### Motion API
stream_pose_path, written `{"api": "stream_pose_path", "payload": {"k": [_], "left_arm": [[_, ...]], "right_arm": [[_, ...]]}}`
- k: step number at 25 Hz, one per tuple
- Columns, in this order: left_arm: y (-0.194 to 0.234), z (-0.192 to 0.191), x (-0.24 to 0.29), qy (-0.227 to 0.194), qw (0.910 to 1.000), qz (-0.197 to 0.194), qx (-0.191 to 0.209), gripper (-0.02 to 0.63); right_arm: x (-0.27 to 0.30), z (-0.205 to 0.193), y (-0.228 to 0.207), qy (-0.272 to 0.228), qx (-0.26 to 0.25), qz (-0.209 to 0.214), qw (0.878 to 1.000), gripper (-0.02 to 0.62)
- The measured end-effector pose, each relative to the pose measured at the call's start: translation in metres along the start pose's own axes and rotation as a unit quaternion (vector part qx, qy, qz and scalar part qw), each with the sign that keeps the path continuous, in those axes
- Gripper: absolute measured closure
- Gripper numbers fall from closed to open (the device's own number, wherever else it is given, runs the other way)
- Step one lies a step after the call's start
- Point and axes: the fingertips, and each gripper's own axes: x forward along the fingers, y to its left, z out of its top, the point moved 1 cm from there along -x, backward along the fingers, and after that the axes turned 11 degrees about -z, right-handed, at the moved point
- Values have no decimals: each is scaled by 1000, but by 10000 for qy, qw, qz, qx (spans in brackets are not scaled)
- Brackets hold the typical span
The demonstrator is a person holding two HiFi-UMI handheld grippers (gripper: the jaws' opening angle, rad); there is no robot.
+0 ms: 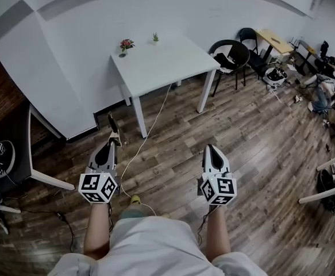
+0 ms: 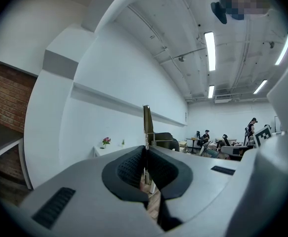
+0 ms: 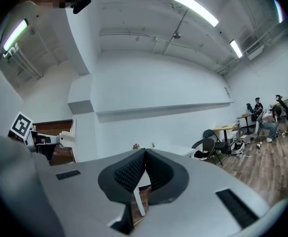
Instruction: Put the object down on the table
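Observation:
My left gripper [image 1: 111,146] is shut on a thin, flat, dark strip [image 1: 112,126] that sticks out past its jaws. In the left gripper view the strip [image 2: 147,121] stands upright above the closed jaws of the left gripper [image 2: 144,151]; I cannot tell what it is. My right gripper [image 1: 211,149] is shut with nothing in it, and its pads [image 3: 134,169] meet in the right gripper view. The white table [image 1: 173,68] stands well ahead of both grippers, against the wall. Both grippers hang over the wooden floor, short of the table.
A small pot of pink flowers [image 1: 126,43] and a tiny green plant [image 1: 155,37] stand at the table's far edge. Black chairs [image 1: 231,56] stand to the table's right. A white cable [image 1: 147,135] runs across the floor. Another desk [image 1: 32,154] is at left. People sit at the far right.

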Motion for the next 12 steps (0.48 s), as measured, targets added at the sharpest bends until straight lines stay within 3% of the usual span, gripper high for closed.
{"api": "stream_pose_path", "payload": {"k": [12], "left_arm": [[23, -13, 62, 56, 9998, -104, -127, 588]], "right_arm": [[59, -2, -5, -19, -39, 30, 10000, 586]]}}
